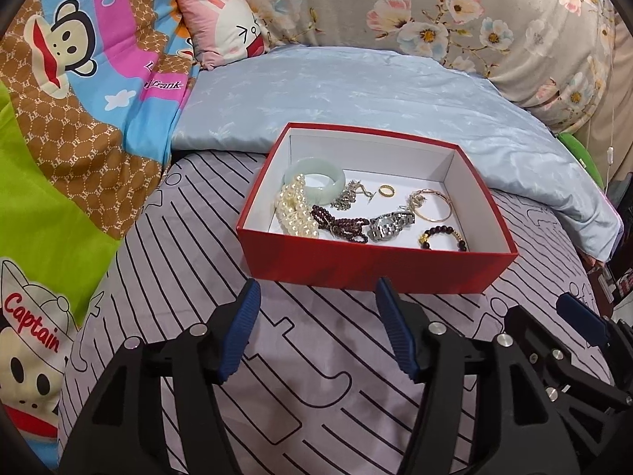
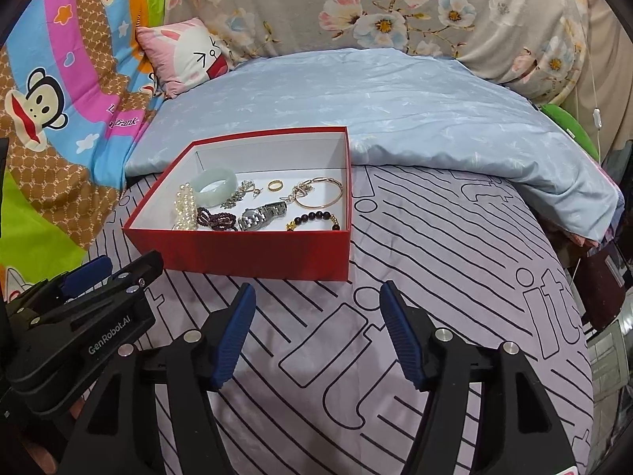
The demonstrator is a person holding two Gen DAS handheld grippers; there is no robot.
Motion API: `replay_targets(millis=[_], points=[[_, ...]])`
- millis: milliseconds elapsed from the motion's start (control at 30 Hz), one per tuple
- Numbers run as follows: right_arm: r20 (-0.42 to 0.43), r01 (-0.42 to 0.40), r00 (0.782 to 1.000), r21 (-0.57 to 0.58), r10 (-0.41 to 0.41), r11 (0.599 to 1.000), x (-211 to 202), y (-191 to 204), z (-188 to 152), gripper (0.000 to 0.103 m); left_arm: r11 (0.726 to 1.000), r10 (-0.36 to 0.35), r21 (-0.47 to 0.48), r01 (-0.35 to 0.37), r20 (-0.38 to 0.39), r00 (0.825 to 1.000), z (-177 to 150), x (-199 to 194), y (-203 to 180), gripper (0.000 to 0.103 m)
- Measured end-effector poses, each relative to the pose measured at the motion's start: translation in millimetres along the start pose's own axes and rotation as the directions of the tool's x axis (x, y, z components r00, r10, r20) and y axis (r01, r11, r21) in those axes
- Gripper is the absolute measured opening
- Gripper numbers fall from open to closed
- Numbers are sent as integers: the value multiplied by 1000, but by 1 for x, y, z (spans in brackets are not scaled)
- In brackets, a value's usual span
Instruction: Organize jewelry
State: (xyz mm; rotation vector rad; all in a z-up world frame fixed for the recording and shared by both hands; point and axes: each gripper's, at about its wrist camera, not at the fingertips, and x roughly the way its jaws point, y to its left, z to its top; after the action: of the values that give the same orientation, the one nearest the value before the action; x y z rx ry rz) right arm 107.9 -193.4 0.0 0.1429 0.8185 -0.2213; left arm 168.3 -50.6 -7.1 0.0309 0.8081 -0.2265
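Where the striped sheet (image 1: 316,356) fills mid-frame, red box (image 1: 368,265) holds jade bangle (image 1: 316,180), pearls (image 1: 294,211), watch (image 1: 389,223), ring (image 1: 385,190). Left gripper (image 1: 318,330) and right gripper (image 2: 318,330) released, empty.

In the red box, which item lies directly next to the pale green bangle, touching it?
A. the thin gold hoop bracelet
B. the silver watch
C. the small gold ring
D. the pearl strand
D: the pearl strand lies against the pale green bangle at the left end of the red box; the other three lie apart from it.
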Motion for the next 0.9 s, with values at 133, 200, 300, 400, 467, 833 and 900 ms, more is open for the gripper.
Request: replay_targets(millis=[133, 200, 300, 400, 467, 833, 900], points=[[1, 6, 1000, 3, -6, 1000, -2, 0, -4, 66, 1000, -2, 0, 2, -6, 1000, -4, -1, 0, 59], [2, 6, 1000, 7, -6, 1000, -3, -1, -5, 66, 1000, 5, 2, -5, -4, 1000, -5, -1, -1, 59], [7, 14, 1000, 5, -14, 1000, -4, -1, -7, 69, 1000, 14, 10, -14, 1, 1000, -8, -2, -3, 63], [11, 24, 1000, 3, -24, 1000, -5, -1, -9, 70, 1000, 26, 17, -26, 9, 1000, -11, -4, -5, 64], [16, 34, 999, 0, -34, 999, -6, -1, -11, 70, 999, 34, 24, -34, 13, 999, -12, -5, -6, 64], [28, 72, 997, 7, -72, 997, -8, -3, -18, 76, 997, 81, 16, -81, 22, 996, -20, -9, -5, 76], [29, 79, 996, 11, -79, 997, -8, -3, -20, 77, 996, 84, 16, -84, 21, 996, -22, -9, -5, 77]])
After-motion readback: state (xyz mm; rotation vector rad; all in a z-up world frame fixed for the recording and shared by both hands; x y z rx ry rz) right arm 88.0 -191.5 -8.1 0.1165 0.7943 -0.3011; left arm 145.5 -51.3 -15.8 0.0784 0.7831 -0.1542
